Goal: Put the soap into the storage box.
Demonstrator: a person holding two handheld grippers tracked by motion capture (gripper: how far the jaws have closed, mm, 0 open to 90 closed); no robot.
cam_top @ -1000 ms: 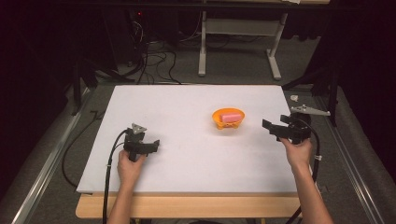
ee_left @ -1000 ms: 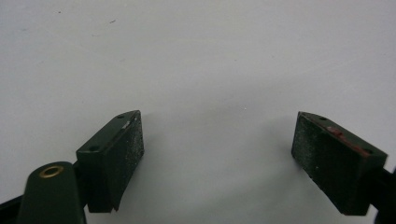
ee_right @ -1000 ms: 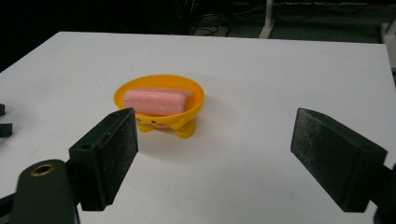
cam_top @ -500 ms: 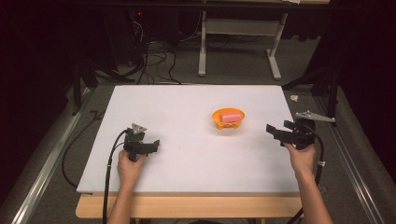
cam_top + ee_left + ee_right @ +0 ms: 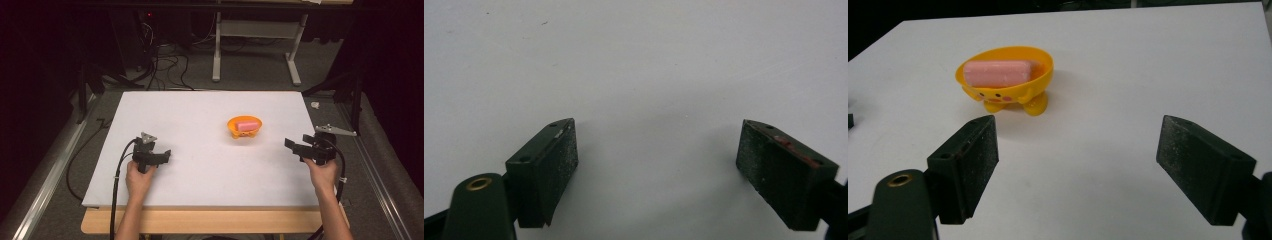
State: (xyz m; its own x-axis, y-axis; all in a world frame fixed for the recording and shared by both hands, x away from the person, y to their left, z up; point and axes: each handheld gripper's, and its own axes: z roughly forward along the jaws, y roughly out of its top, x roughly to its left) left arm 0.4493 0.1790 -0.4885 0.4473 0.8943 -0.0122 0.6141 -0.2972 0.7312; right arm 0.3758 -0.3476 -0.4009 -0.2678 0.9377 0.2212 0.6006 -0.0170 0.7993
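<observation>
A small orange bowl [image 5: 244,128] on little feet stands right of the table's middle, and a pink bar [image 5: 247,124] lies inside it. The right gripper view has the same bowl [image 5: 1005,87] and pink bar [image 5: 998,73] ahead and to the left of the jaws. My right gripper [image 5: 295,146] hovers near the table's right edge, open and empty, its gap [image 5: 1077,167] over bare table. My left gripper [image 5: 161,157] rests at the front left, open, with nothing between its pads [image 5: 657,162].
The white tabletop [image 5: 200,120] has a wooden front edge [image 5: 210,221]. Black cables [image 5: 117,180] trail from the left gripper over the front left. A metal rail [image 5: 380,170] runs along the right side. A table frame [image 5: 255,45] and cables stand on the floor behind.
My right gripper has drawn back toward the front right of the table, away from the bowl. The left gripper has stayed in place.
</observation>
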